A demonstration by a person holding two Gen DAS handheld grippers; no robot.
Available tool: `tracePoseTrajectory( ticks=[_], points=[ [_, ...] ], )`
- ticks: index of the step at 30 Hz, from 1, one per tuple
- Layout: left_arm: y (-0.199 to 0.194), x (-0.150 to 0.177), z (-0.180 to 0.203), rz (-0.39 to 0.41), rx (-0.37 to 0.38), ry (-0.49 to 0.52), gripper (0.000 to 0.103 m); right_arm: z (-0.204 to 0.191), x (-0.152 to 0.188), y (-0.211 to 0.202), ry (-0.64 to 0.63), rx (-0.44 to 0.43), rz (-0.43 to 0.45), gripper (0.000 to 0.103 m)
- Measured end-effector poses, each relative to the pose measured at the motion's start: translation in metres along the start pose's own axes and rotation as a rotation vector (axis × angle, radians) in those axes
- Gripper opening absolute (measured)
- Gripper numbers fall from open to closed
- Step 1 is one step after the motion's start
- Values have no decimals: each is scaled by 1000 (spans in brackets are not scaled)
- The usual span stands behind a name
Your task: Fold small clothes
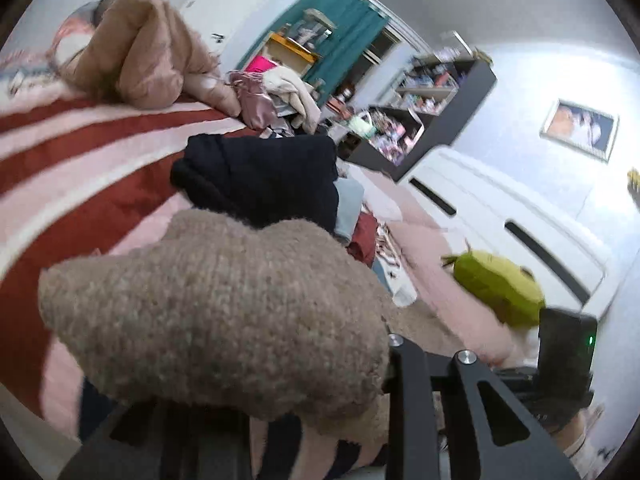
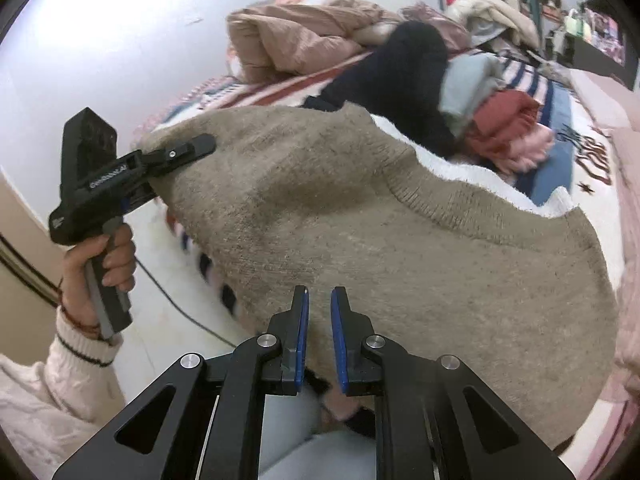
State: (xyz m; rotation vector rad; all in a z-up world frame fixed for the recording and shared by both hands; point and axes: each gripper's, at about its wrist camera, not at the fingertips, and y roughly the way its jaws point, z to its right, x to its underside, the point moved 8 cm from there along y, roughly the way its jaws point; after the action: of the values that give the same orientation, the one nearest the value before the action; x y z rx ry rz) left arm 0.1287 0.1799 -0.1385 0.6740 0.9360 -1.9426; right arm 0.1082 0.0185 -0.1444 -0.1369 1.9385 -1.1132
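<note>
A beige knit sweater point(image 2: 360, 220) lies spread over the bed's near side and fills the lower left of the left wrist view point(image 1: 216, 312). My left gripper point(image 2: 202, 145), held by a hand point(image 2: 108, 256) in a white cable-knit sleeve, is shut on the sweater's left corner and holds it off the bed. In its own view the fabric drapes over and hides its fingers. My right gripper point(image 2: 320, 300), with blue pads, stands at the sweater's near edge. Its jaws are almost together, with the knit filling the narrow slit.
A pile of clothes sits mid-bed: black point(image 2: 400, 72), grey point(image 2: 468, 88), red and pink point(image 2: 504, 128). A crumpled tan duvet point(image 2: 296, 36) lies at the far end. A green plush point(image 1: 496, 284) lies by the white headboard point(image 1: 500, 208). The striped blanket point(image 1: 80, 140) covers the bed. A cable runs across the floor point(image 2: 172, 300).
</note>
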Motion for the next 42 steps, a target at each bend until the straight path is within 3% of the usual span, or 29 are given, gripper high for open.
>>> tracePoseTrajectory(
  ticks=[3,8,15,24,28,30,33,35,37,39,42],
  points=[
    [1,0,21,-24,16,85,24,-7,4,13,18,-68,-22,8],
    [-3,-2,59,-23,89,189,24,-4,16,31,49,-98,-53,8],
    [15,-4,125,-56,181,285,24,28,15,-23,89,-61,75,8],
    [92,53,225,-257,271,437,23,108,60,-126,205,134,241,8],
    [118,101,250,-430,324,506,26,137,85,-154,275,178,273,8],
    [119,122,253,-488,337,543,31,150,98,-165,307,186,286,8],
    [106,128,253,-494,357,543,42,161,101,-174,328,189,306,8],
    [93,124,257,-512,425,486,66,161,90,-176,324,188,327,8],
    [78,119,257,-511,447,471,67,155,72,-183,292,179,365,11],
    [60,112,255,-485,413,498,68,139,49,-193,234,162,404,26],
    [36,95,251,-436,413,481,74,108,13,-195,127,144,421,31]
  ],
)
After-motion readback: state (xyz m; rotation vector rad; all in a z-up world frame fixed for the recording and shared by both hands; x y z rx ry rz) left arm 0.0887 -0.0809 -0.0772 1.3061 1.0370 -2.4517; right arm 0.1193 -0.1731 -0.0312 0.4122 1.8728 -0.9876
